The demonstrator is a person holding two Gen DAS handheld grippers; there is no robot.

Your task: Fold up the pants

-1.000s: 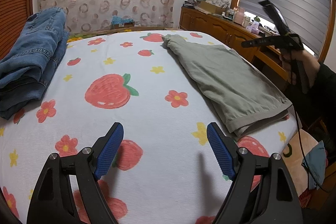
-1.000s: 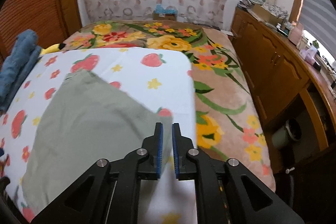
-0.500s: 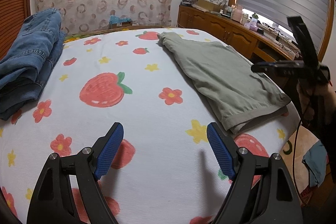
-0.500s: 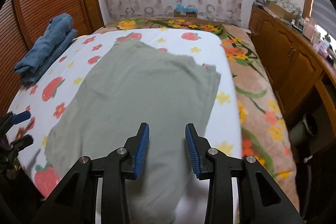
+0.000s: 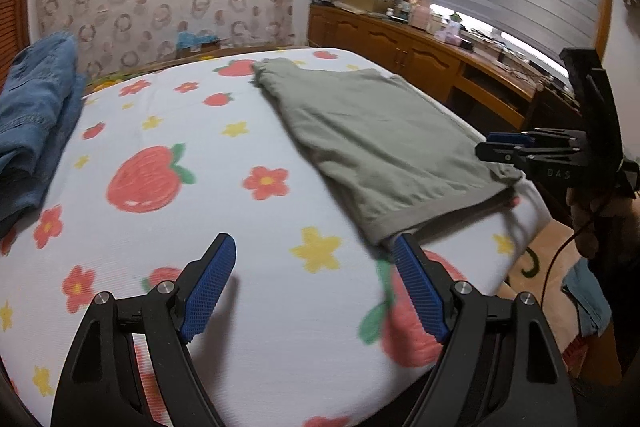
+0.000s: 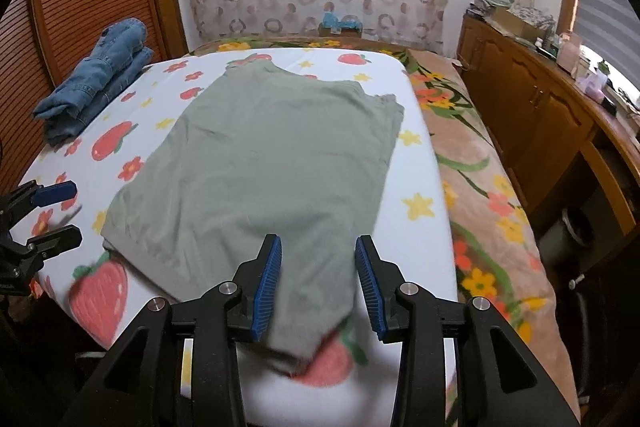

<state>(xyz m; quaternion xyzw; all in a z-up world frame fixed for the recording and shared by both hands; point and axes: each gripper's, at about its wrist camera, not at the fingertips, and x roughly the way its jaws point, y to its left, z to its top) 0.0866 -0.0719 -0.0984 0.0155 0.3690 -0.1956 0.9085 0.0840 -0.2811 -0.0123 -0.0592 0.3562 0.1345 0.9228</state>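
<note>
Since a second ago, the right gripper (image 6: pixel 318 281) has pulled back from the far side of the bed toward its near edge, and its jaws have just been opening: they were nearly together and now stand partly apart with nothing pinched. The near hem of the green pants (image 6: pixel 264 163) lies below and between the blue pads, but the pads do not press on it. This reads as a fold just laid down and let go, with the next grab at the near hem likely to follow.

The pants rest flat on the strawberry-print sheet (image 6: pixel 416 183), already doubled over (layered edges show at the far right corner). They sit toward the right side of the bed, with the near corner drooping over the mattress edge.

The left gripper (image 5: pixel 314 279) hovers above bare sheet just beside the pants' near left corner, fingers wide apart and empty.

Only the left wrist view shows the hand (image 5: pixel 592 215) holding the right gripper, and the stacked hem layers from the side. Only the right wrist view shows the pants' whole outline, plus the floral blanket (image 6: pixel 480 187) beyond the sheet. Folded jeans (image 6: pixel 96 79) lie well apart, at the far left.
</note>
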